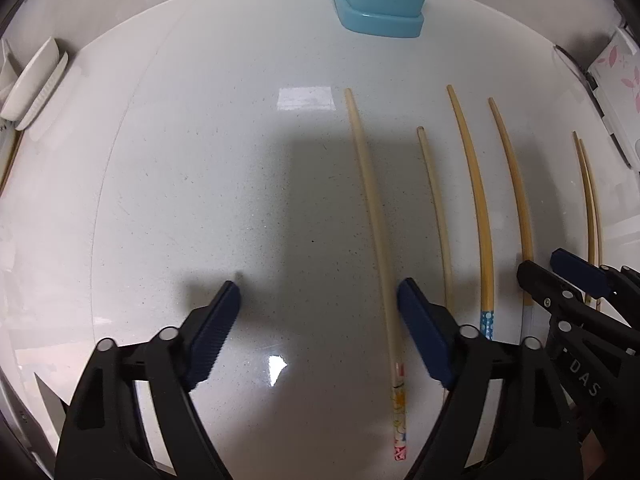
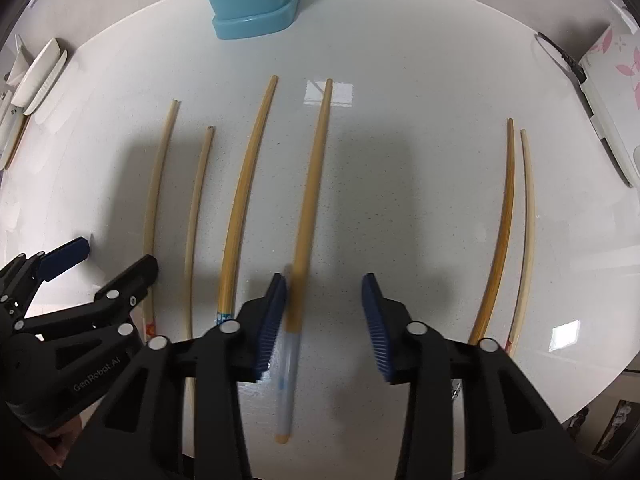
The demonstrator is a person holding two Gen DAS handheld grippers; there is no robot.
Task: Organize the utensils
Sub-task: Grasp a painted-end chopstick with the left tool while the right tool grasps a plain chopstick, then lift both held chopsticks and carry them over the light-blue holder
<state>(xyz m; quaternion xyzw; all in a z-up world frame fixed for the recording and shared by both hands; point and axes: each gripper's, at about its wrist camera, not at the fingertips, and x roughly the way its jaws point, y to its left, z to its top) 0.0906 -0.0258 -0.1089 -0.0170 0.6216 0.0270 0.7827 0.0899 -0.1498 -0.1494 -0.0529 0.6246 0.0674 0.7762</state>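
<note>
In the left wrist view, the left tongs point(image 1: 318, 294) gape wide and hold nothing at lower centre; a pale chopstick point(image 1: 374, 216) lies between the fingers on the white table point(image 1: 180, 160). Right wrist view: the right tongs point(image 2: 325, 290) spread open around a blurred yellow chopstick point(image 2: 310, 196), its grip unclear; the blue holder point(image 2: 256, 4) stands at top.

- Left wrist view looks forward and down along its fingers point(image 1: 216, 332), close over the bench point(image 1: 200, 160)
- Right wrist view does likewise, just to its right
- Both share the chopsticks point(image 1: 478, 208) and blue holder point(image 2: 256, 4)
</note>
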